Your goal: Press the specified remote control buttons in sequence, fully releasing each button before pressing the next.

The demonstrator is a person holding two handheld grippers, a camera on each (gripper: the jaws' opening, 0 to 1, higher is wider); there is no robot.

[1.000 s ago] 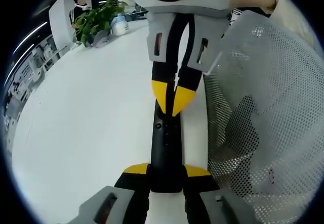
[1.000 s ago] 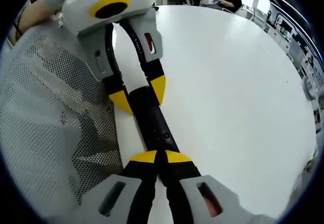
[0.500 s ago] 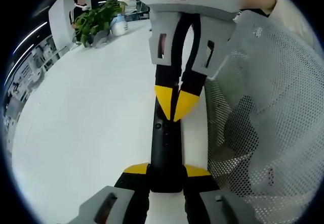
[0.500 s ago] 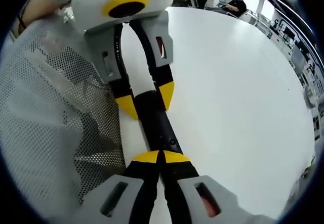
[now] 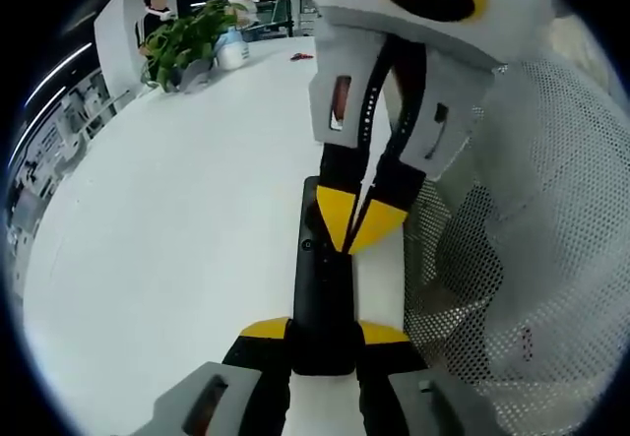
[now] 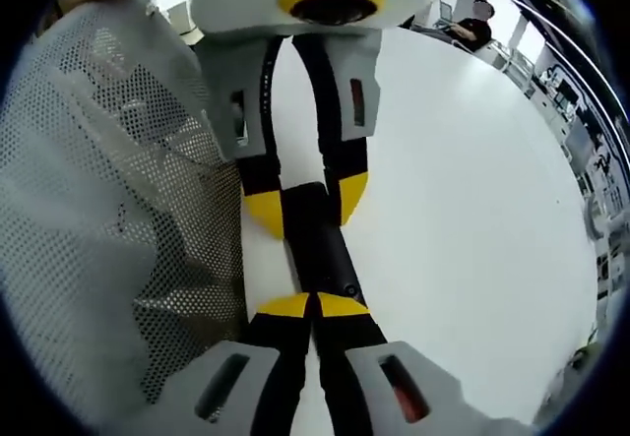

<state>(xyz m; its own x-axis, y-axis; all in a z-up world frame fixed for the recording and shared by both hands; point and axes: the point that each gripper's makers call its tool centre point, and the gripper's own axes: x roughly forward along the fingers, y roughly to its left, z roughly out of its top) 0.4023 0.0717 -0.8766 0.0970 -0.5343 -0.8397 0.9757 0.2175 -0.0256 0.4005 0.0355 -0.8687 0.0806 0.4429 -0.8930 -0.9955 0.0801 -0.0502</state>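
A slim black remote control [image 5: 320, 293] lies lengthwise on the white table [image 5: 167, 239]. My left gripper [image 5: 323, 331] is shut on its near end, one yellow-tipped jaw on each side. My right gripper [image 5: 360, 227] comes down from the top, its yellow tips shut together and resting on the remote's upper face beside a small round button [image 5: 308, 245]. In the right gripper view the shut right gripper [image 6: 313, 305] sits on the remote [image 6: 320, 249], and the left gripper [image 6: 307, 203] clamps its far end. I cannot tell whether a button is pressed.
White mesh [image 5: 522, 219] rises along the table's edge beside the remote, also as mesh [image 6: 98, 219] in the right gripper view. A potted plant [image 5: 187, 40] and a white bottle [image 5: 232, 52] stand far back. A person [image 6: 474, 15] sits at a distant desk.
My right gripper has slid along the remote toward my left gripper, tips staying shut. The left gripper's hold on the remote is unchanged.
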